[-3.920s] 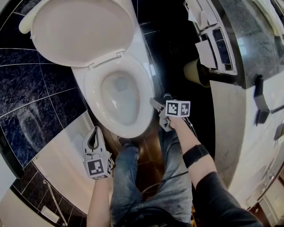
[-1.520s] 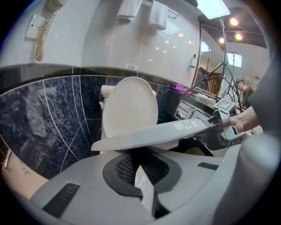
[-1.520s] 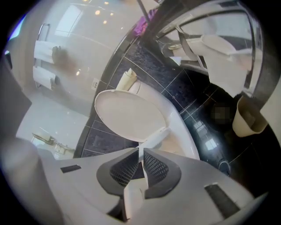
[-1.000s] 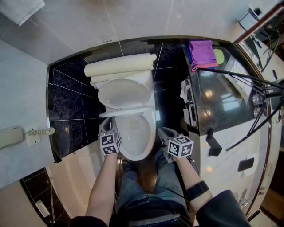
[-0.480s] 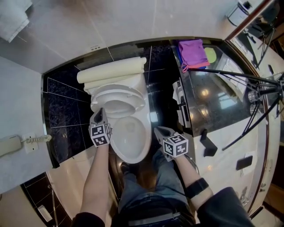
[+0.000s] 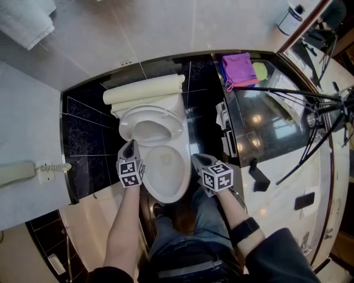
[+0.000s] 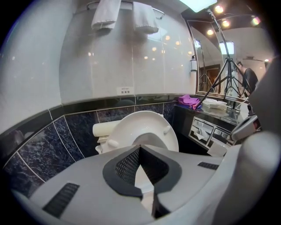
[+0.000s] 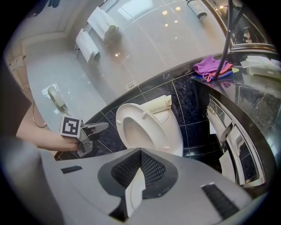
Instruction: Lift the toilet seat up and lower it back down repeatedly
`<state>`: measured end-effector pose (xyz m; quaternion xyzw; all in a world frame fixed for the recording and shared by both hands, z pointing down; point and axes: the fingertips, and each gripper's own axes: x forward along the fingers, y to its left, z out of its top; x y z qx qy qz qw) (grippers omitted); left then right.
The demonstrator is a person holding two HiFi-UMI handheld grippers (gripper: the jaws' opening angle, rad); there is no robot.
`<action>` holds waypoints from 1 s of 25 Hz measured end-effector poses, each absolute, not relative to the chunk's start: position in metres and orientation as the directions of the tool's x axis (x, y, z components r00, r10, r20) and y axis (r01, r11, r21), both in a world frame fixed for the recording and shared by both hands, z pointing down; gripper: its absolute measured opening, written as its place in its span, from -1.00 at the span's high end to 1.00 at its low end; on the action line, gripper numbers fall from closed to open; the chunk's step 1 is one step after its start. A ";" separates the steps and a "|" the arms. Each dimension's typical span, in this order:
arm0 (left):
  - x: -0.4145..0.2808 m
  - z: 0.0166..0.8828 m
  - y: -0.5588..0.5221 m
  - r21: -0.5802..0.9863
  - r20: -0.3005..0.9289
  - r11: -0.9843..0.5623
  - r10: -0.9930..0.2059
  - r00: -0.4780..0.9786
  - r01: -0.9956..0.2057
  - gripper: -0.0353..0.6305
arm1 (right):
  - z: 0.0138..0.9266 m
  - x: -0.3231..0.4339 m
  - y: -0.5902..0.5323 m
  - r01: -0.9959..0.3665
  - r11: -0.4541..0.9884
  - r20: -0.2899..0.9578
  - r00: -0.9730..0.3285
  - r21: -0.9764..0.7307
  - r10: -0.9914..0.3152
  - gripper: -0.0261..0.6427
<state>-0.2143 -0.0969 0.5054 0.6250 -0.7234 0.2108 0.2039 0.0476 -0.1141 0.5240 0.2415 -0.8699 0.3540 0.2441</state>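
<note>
**Item: white plastic toilet seat ring** [image 6: 177, 122] [image 7: 131, 127] [image 8: 137, 110]. It stands raised at the far end of the white ceramic toilet bowl [image 6: 166, 177]. Its underside, with small bumpers, faces the near side. It leans toward a pale cream roll-shaped piece [image 6: 144, 91] set against the dark blue marbled wall tiles [image 6: 83, 138].

**Writing:**
- A small white plate [image 7: 125, 90] on the grey wall above the tiles carries print too small to read.
- The cubes on both tongs bear black-and-white square markers only.
- No brand can be read anywhere.

**Hidden or unclear:**
- Whether a lid stands behind the seat cannot be told.
- In both gripper views the tongs' own grey bodies cover the near part of the bowl.
- The person's blue-jeaned legs [image 6: 182, 232] cover the floor near the bowl.

**Tongs:**
- Left tongs [image 6: 130, 145] [image 7: 139, 148] [image 8: 105, 126] have their tips together and grip nothing. They sit at the bowl's left rim, just near of the seat's left edge, with a strip of dark tile showing between them and it.
- Right tongs [image 6: 196, 159] [image 8: 140, 150] are pressed narrow and are likewise empty. They sit at the bowl's right rim, farther from the seat.

**Surroundings:**
- Glossy black bench [image 6: 265, 127] at right, with a purple cloth [image 6: 239, 69] on its far end.
- Black tripod legs [image 6: 293, 94] over the bench.
- Cream wall telephone [image 6: 22, 171] at left.
- White towels [image 7: 105, 13] hanging high on the wall.
</note>
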 end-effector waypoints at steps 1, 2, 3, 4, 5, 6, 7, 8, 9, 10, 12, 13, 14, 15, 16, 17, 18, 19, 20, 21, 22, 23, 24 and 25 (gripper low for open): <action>-0.211 0.500 -0.092 -0.051 0.556 0.123 -0.821 -0.130 -0.991 0.89 | 0.519 0.045 -0.113 -0.590 0.641 0.593 -0.765 -0.490 -0.251 0.88; -0.208 0.493 -0.086 -0.052 0.553 0.114 -0.824 -0.123 -0.992 0.89 | 0.512 0.042 -0.112 -0.588 0.651 0.590 -0.766 -0.480 -0.256 0.88; -0.204 0.486 -0.079 -0.053 0.549 0.103 -0.828 -0.115 -0.993 0.89 | 0.505 0.039 -0.110 -0.585 0.662 0.587 -0.766 -0.468 -0.262 0.88; -0.200 0.479 -0.072 -0.053 0.544 0.094 -0.832 -0.108 -0.994 0.89 | 0.498 0.036 -0.108 -0.583 0.673 0.584 -0.766 -0.455 -0.269 0.88; -0.197 0.471 -0.065 -0.053 0.538 0.086 -0.837 -0.101 -0.995 0.89 | 0.490 0.032 -0.106 -0.581 0.686 0.582 -0.765 -0.438 -0.276 0.88; -0.195 0.464 -0.057 -0.051 0.533 0.081 -0.841 -0.096 -0.995 0.89 | 0.482 0.029 -0.104 -0.579 0.700 0.581 -0.763 -0.418 -0.284 0.88; -0.194 0.457 -0.049 -0.049 0.528 0.076 -0.844 -0.091 -0.996 0.89 | 0.474 0.026 -0.101 -0.578 0.714 0.581 -0.760 -0.396 -0.293 0.88; -0.193 0.450 -0.042 -0.048 0.524 0.073 -0.847 -0.087 -0.996 0.89 | 0.466 0.023 -0.099 -0.578 0.726 0.581 -0.755 -0.371 -0.304 0.88; -0.193 0.443 -0.034 -0.046 0.520 0.069 -0.850 -0.083 -0.997 0.89 | 0.459 0.021 -0.097 -0.582 0.735 0.581 -0.749 -0.348 -0.318 0.88; -0.192 0.436 -0.026 -0.045 0.515 0.065 -0.853 -0.079 -0.997 0.89 | 0.451 0.021 -0.095 -0.587 0.740 0.580 -0.743 -0.327 -0.334 0.88; -0.190 0.423 -0.009 -0.040 0.508 0.059 -0.858 -0.071 -0.997 0.89 | 0.436 0.022 -0.091 -0.602 0.742 0.577 -0.732 -0.296 -0.364 0.88; -0.190 0.417 -0.001 -0.038 0.505 0.057 -0.860 -0.068 -0.998 0.89 | 0.429 0.023 -0.088 -0.610 0.739 0.575 -0.725 -0.284 -0.378 0.88; -0.190 0.411 0.006 -0.037 0.501 0.054 -0.863 -0.065 -0.998 0.89 | 0.423 0.025 -0.086 -0.620 0.736 0.575 -0.719 -0.273 -0.392 0.88; -0.190 0.404 0.013 -0.037 0.496 0.051 -0.866 -0.063 -0.998 0.89 | 0.417 0.027 -0.085 -0.629 0.732 0.574 -0.711 -0.262 -0.406 0.88; -0.190 0.398 0.020 -0.038 0.490 0.048 -0.869 -0.061 -0.998 0.89 | 0.411 0.029 -0.084 -0.637 0.729 0.573 -0.705 -0.251 -0.419 0.88; -0.190 0.393 0.027 -0.038 0.487 0.044 -0.872 -0.057 -0.998 0.89 | 0.405 0.032 -0.082 -0.645 0.726 0.572 -0.697 -0.239 -0.432 0.88; -0.189 0.389 0.035 -0.038 0.484 0.039 -0.874 -0.053 -0.999 0.89 | 0.399 0.035 -0.079 -0.654 0.723 0.572 -0.689 -0.225 -0.445 0.88; -0.189 0.386 0.043 -0.036 0.480 0.036 -0.876 -0.049 -0.999 0.89 | 0.394 0.038 -0.076 -0.661 0.721 0.572 -0.680 -0.208 -0.459 0.88; -0.190 0.383 0.050 -0.034 0.476 0.035 -0.878 -0.047 -0.999 0.89 | 0.388 0.041 -0.074 -0.668 0.719 0.571 -0.672 -0.192 -0.471 0.88; -0.191 0.381 0.057 -0.032 0.471 0.036 -0.881 -0.047 -0.999 0.89 | 0.384 0.044 -0.071 -0.674 0.717 0.570 -0.665 -0.179 -0.483 0.88; -0.193 0.378 0.066 -0.030 0.467 0.040 -0.883 -0.049 -0.999 0.89 | 0.380 0.047 -0.067 -0.680 0.713 0.569 -0.659 -0.171 -0.492 0.88; -0.194 0.376 0.074 -0.027 0.465 0.044 -0.884 -0.052 -0.999 0.89 | 0.377 0.051 -0.063 -0.686 0.708 0.569 -0.654 -0.166 -0.500 0.88; -0.195 0.374 0.082 -0.024 0.463 0.049 -0.885 -0.055 -0.998 0.89 | 0.375 0.054 -0.058 -0.691 0.704 0.568 -0.649 -0.163 -0.506 0.88; -0.196 0.371 0.090 -0.021 0.461 0.053 -0.885 -0.057 -0.998 0.89 | 0.373 0.058 -0.053 -0.697 0.699 0.568 -0.645 -0.161 -0.511 0.89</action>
